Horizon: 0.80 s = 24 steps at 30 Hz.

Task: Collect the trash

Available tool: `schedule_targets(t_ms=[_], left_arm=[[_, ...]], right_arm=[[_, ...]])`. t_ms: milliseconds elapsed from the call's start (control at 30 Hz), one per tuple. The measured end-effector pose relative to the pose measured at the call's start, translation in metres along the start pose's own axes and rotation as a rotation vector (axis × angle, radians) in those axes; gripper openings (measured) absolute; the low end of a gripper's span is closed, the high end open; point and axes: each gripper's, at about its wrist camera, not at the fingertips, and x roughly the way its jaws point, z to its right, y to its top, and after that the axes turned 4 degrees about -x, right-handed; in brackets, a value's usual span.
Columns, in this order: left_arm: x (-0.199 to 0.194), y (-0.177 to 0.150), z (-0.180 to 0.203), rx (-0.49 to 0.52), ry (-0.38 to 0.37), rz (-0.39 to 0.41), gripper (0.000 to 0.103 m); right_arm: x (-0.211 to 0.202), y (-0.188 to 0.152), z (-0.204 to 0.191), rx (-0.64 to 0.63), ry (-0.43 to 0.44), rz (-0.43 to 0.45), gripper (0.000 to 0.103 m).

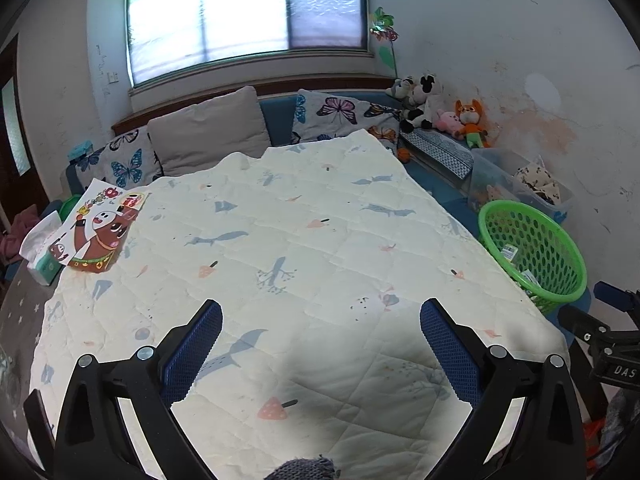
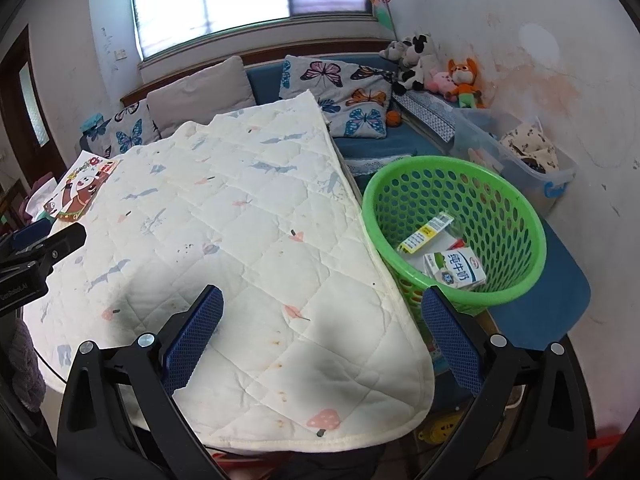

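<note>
A green plastic basket (image 2: 516, 200) stands on a blue chair (image 2: 560, 304) at the table's right edge; it also shows in the left wrist view (image 1: 560, 240). Inside it lie a white milk carton (image 2: 456, 270) and a yellow-and-white wrapper (image 2: 424, 232). My left gripper (image 1: 320, 320) is open and empty above the near part of the quilted table cover (image 1: 300, 240). My right gripper (image 2: 322, 312) is open and empty above the cover's right edge (image 2: 240, 240), its right finger (image 2: 452, 344) just in front of the basket.
A cartoon picture book (image 1: 100, 232) and a tissue pack (image 1: 42, 252) lie at the table's far left. Behind the table is a blue sofa with butterfly cushions (image 1: 336, 114) and plush toys (image 1: 440, 112). A clear storage bin (image 2: 516, 152) stands behind the basket.
</note>
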Motion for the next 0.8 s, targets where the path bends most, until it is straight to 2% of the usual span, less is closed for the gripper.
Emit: schedule_targets(t_ms=[233,800], left_arm=[[-0.006,-0.004,-0.002,-0.003,0.036,0.026,0.096],[-0.020,-0.011,-0.007,-0.033,0.047,0.051,0.096]], right_arm=[[-0.007,0.002,-0.005,-0.010,-0.010,0.011,0.099],[-0.015,0.002,-0.012,-0.027,-0.001,0.023,0.099]])
